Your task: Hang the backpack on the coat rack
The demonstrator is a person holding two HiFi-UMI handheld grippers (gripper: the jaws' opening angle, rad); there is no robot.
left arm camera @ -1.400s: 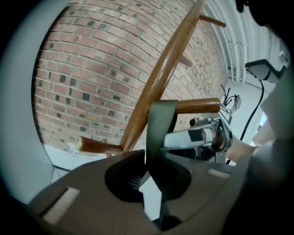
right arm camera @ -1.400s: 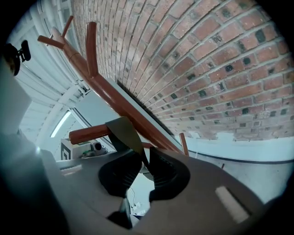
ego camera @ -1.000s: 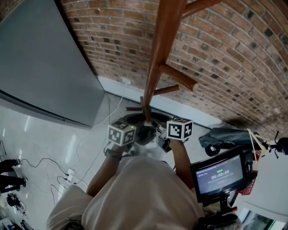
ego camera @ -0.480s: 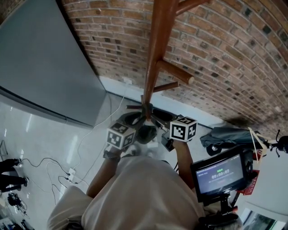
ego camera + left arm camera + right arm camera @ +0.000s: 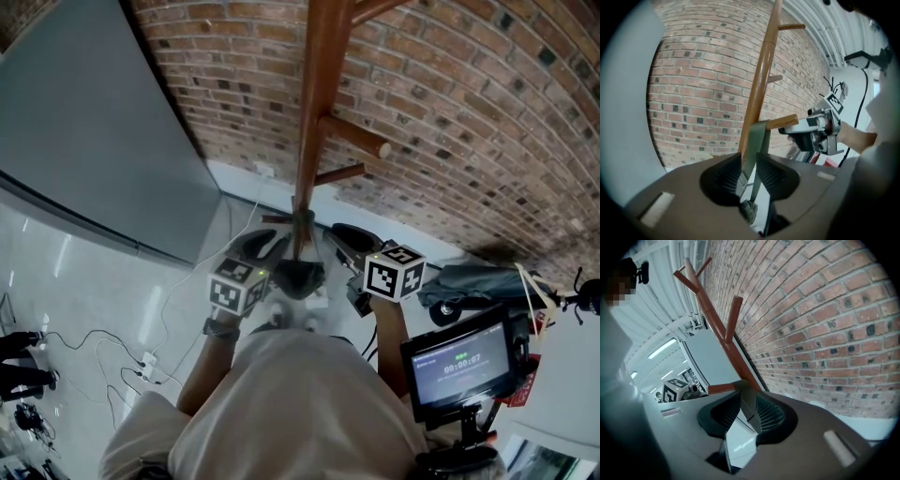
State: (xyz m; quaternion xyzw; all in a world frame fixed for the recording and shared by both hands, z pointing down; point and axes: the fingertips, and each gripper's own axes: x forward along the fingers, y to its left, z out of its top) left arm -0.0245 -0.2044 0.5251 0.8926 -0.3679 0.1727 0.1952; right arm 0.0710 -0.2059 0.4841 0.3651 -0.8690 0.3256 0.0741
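Note:
A dark grey backpack (image 5: 300,277) hangs against the wooden coat rack (image 5: 314,112), its olive strap (image 5: 757,140) looped over a low peg (image 5: 787,122). My left gripper (image 5: 251,272) is at the pack's left and my right gripper (image 5: 361,281) at its right. In the left gripper view the jaws (image 5: 749,164) are closing, with the strap running loosely between them. In the right gripper view the jaws (image 5: 747,408) are closing too, with a strap (image 5: 749,404) in the gap that lies near the right pad but is not pinched. The pack's lower body is hidden behind the person's shoulder.
A brick wall (image 5: 469,112) stands behind the rack and a grey panel (image 5: 84,141) to the left. Cables (image 5: 141,361) trail over the white floor. A small monitor (image 5: 459,361) and a grey bundle on wheels (image 5: 478,281) sit at the right. More pegs (image 5: 356,136) jut out higher up.
Both grippers have let go of the straps and drawn apart, the left one leftward and the right one rightward. The pack now hangs from the peg with its shoulder straps spread.

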